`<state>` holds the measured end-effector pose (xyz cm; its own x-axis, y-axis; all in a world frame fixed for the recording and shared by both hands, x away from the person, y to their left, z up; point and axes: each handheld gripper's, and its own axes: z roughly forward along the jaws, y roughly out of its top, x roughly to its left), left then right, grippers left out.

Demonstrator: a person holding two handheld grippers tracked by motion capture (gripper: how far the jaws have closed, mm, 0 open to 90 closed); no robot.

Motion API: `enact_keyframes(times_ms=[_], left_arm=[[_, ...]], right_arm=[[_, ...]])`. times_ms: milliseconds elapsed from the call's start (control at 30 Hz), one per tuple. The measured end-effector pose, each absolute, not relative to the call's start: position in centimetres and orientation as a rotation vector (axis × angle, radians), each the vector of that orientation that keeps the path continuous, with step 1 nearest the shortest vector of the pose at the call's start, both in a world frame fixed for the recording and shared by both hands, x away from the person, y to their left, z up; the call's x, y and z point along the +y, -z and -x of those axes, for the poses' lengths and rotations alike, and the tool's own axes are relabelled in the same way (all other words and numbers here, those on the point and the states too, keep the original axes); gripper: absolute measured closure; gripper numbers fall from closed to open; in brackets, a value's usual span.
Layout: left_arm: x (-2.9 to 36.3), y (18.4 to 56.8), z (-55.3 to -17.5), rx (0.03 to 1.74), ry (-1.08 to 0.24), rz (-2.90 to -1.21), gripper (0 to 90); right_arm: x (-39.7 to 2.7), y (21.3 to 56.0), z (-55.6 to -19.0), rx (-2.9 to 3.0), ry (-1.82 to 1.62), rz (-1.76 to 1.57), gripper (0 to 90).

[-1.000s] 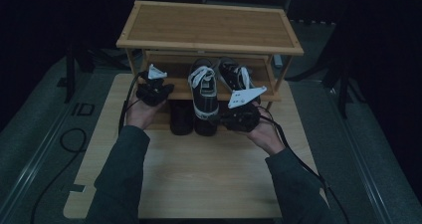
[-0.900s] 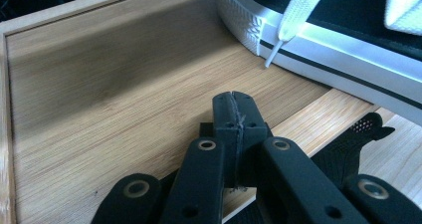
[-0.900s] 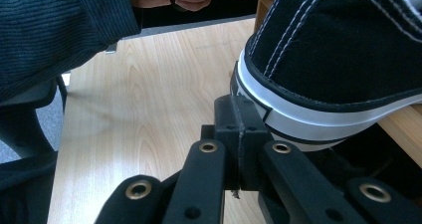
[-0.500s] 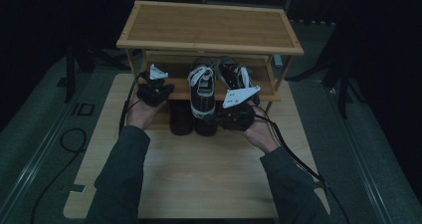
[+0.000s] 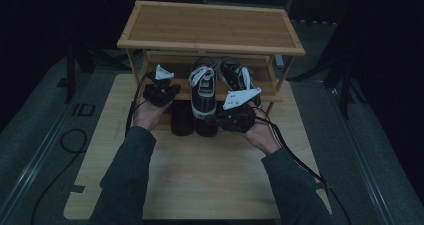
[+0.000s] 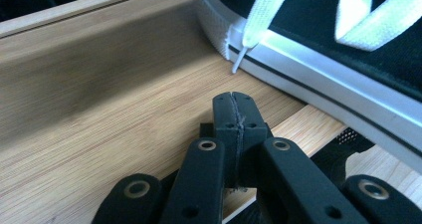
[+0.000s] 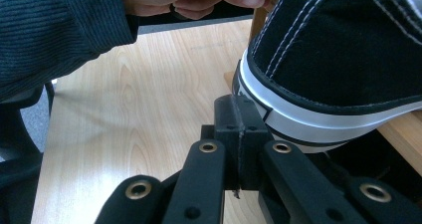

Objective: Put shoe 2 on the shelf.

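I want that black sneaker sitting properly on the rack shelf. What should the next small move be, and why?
Probably nudge the black sneaker further back onto the middle shelf. Its heel overhangs the shelf's front edge, and the right gripper, jaws shut with nothing between them, sits right at that heel, so a gentle push looks easiest. The left gripper, also shut, rests on the shelf beside the shoe.

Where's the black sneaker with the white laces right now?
In the high view, the black sneaker lies on the rack's middle shelf, heel jutting over its front edge, between the left gripper and right gripper.
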<state>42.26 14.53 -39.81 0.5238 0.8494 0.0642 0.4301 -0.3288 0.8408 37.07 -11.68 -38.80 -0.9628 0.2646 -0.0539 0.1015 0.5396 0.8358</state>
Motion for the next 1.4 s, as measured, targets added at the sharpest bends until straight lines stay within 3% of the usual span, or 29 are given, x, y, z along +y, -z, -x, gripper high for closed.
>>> enact_keyframes(times_ms=[1400], left_arm=[[14.2, 39.9, -42.2, 1.04, -0.665, -1.952, 90.0]], right_arm=[[-10.9, 39.1, -37.2, 2.554, -1.433, -0.272, 90.0]])
